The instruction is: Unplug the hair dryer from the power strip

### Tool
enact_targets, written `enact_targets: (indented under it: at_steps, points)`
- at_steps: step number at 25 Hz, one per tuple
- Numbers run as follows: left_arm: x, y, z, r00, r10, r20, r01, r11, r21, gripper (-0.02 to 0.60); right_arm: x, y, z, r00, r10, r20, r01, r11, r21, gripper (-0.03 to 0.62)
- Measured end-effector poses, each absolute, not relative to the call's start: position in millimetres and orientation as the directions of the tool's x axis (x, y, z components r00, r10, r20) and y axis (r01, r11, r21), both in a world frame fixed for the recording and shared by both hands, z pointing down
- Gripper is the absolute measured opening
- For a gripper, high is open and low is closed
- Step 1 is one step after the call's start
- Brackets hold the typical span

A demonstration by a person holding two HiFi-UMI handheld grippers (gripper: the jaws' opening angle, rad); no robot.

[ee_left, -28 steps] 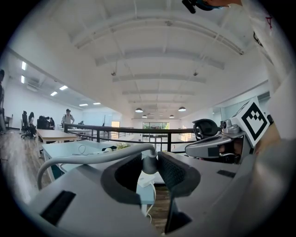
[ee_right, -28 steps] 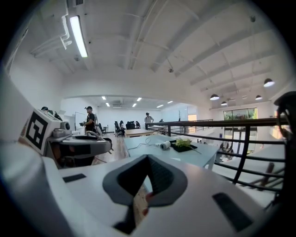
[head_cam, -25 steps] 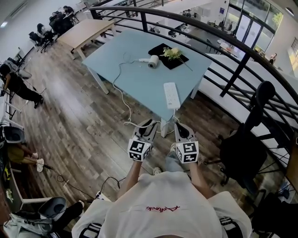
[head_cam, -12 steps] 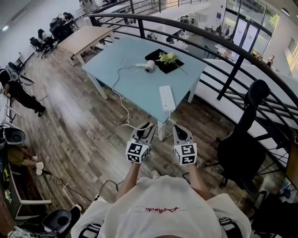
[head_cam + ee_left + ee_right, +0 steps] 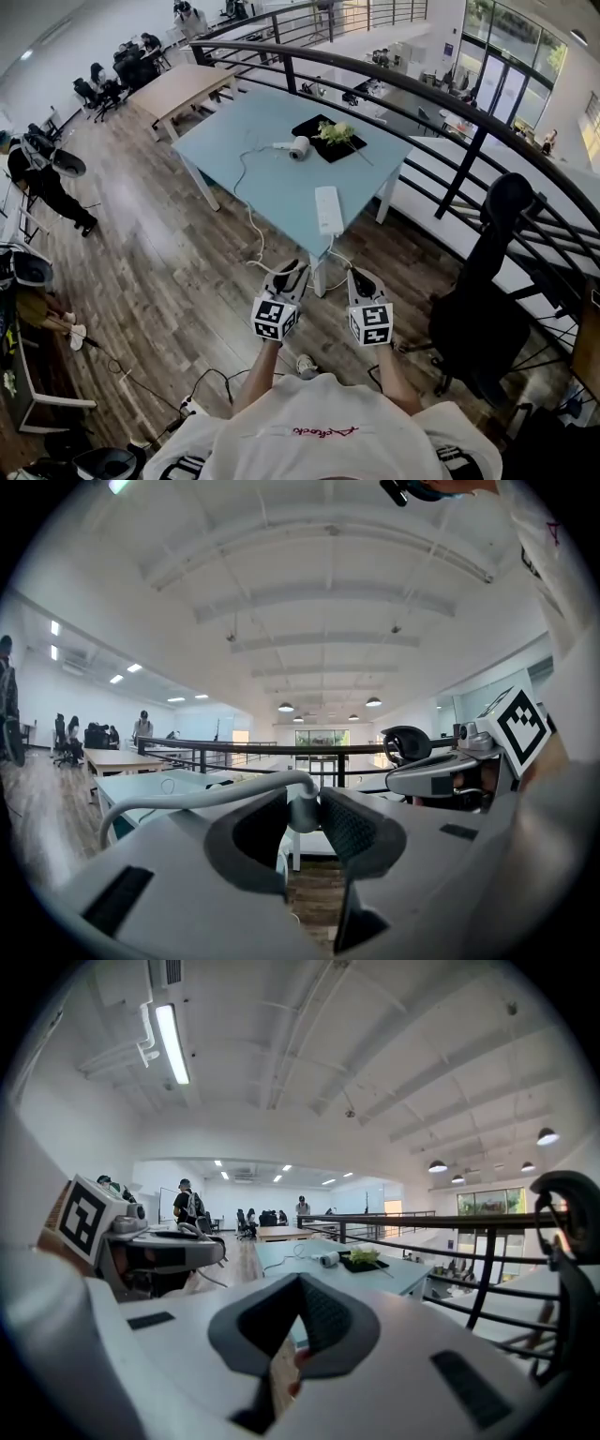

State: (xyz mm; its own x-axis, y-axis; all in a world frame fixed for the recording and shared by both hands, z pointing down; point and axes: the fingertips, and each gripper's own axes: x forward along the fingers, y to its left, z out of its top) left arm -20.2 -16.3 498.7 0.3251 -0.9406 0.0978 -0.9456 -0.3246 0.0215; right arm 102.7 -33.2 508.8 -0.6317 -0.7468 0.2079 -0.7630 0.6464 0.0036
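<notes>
Left gripper (image 5: 305, 808) fingers (image 5: 354, 832) pinch the white cable (image 5: 227, 793); right gripper (image 5: 300, 1288) fingers (image 5: 330, 1322) closed.

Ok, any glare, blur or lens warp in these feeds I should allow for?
Head view: sharp, evenly lit, railing looks bowed by the wide lens. Left gripper view: black round vignette, near jaws soft, cord between them readable. Right gripper view: ceiling light glares; table distant but clear.

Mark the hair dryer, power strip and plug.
hair dryer (image 5: 300, 147), head view, its round barrel.
power strip (image 5: 328, 210), head view, middle of its white body.
plug (image 5: 304, 810), left gripper view, middle of its body.
</notes>
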Motion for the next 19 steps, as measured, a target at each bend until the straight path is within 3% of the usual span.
enact_targets:
  at_steps: [19]
  points:
    - [15.8,8.4,494.8,0.312,-0.945,0.096,-0.95,-0.312,0.008,0.11,137.2,-7.8,506.4,-0.642,-0.739,0.206,-0.752,0.659,0.018,0.017]
